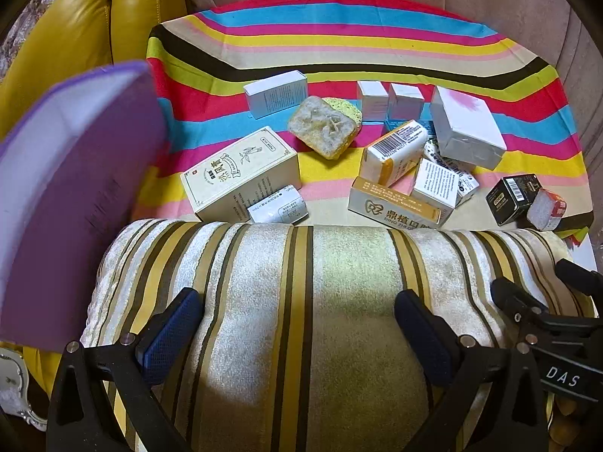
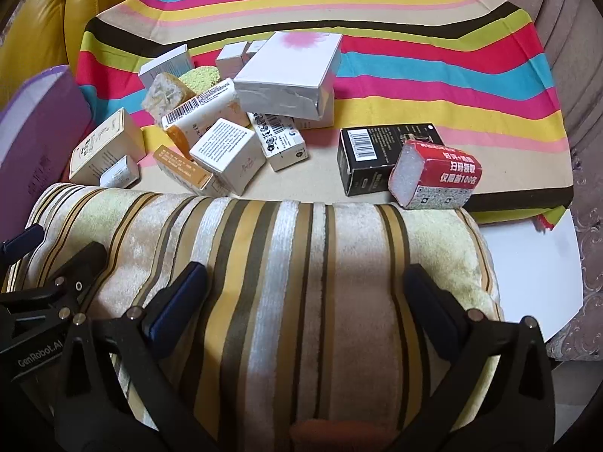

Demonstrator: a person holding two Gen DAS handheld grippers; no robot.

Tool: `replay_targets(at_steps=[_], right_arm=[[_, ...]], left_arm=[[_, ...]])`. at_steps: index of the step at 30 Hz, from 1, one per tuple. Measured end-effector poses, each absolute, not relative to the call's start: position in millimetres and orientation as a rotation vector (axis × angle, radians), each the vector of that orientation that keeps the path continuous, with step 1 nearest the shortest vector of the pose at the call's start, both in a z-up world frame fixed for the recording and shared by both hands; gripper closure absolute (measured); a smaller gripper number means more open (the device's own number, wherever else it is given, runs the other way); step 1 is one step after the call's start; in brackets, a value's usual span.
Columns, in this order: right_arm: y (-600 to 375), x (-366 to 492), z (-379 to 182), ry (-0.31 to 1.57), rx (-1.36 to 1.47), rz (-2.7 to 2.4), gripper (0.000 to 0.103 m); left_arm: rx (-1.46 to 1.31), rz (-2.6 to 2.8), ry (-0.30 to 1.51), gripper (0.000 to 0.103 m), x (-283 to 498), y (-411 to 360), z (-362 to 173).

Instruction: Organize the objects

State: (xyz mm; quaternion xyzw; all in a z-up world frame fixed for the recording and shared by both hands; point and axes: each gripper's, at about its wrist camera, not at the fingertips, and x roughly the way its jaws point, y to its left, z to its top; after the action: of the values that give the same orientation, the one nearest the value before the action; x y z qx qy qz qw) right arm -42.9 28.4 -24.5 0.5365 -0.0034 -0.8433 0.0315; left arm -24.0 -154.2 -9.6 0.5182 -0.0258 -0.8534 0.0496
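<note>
Right gripper [image 2: 301, 293] and left gripper [image 1: 297, 324] both gape wide over the soft striped plush cushion [image 2: 286, 263]; light, squashy, best pinched at its edges.

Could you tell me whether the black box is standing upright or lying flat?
Lying flat: the black box rests on a broad face, its barcode side facing up.

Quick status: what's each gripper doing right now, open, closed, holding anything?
Left gripper: open, fingers spread over the striped plush cushion, holding nothing.
Right gripper: open, fingers spread over the same cushion, holding nothing.
</note>
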Motion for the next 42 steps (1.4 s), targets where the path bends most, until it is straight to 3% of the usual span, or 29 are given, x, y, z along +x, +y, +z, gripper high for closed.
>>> replay_targets(at_steps=[42], right_arm=[[28.4, -42.4, -27.4, 0.008, 1.652, -2.592, 0.000]], left_arm=[[1.584, -2.591, -0.101, 0.000, -26.8, -152.9, -9.9]])
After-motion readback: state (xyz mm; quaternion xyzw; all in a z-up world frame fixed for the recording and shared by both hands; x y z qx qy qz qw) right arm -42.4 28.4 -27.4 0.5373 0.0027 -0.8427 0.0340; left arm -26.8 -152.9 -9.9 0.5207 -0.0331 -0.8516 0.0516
